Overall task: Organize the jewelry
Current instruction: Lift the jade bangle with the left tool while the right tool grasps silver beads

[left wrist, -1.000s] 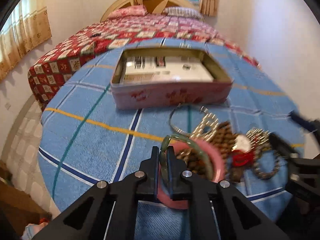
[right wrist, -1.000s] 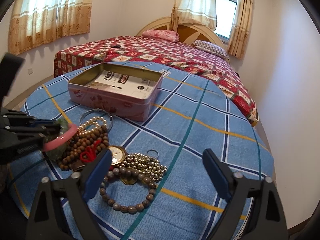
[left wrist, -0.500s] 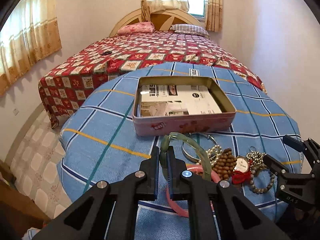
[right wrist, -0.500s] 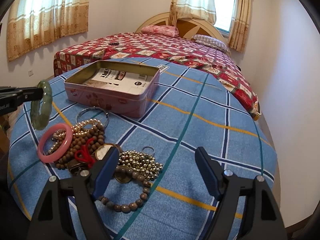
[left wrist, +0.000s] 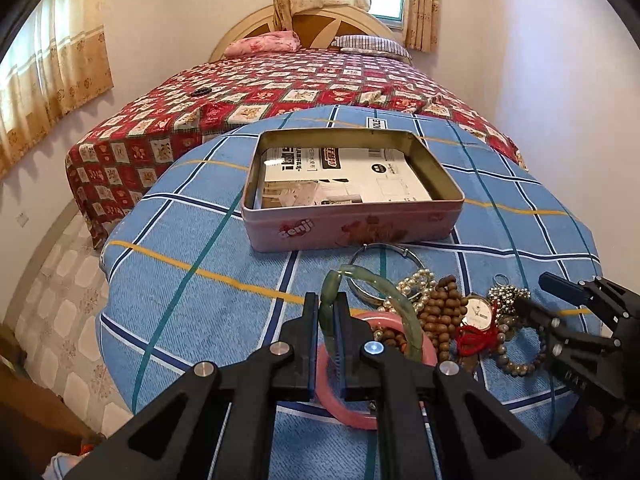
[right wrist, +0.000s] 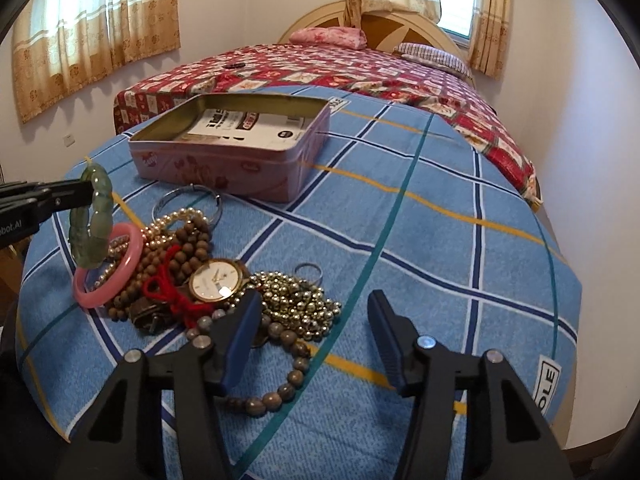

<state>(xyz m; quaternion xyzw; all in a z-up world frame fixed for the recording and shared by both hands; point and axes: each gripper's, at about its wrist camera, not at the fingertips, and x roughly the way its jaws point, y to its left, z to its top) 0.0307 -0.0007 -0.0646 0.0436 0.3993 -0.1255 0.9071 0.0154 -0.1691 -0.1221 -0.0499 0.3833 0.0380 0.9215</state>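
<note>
Left gripper (left wrist: pixel 328 312) pinches the green bangle (left wrist: pixel 384 300), dangling clear above the pile; the pink tin (left wrist: pixel 352 232) lies straight ahead, long side facing us. Right gripper (right wrist: pixel 312 320) hangs spread over the gold beads (right wrist: pixel 296 300), perhaps just off them.

Pink tin (left wrist: pixel 352 226): "Senji" on front wall. Tablecloth (right wrist: pixel 440 216): label "OLE" at right edge, also at far edge. Left gripper (right wrist: pixel 90 194) body: "obot.AI".
</note>
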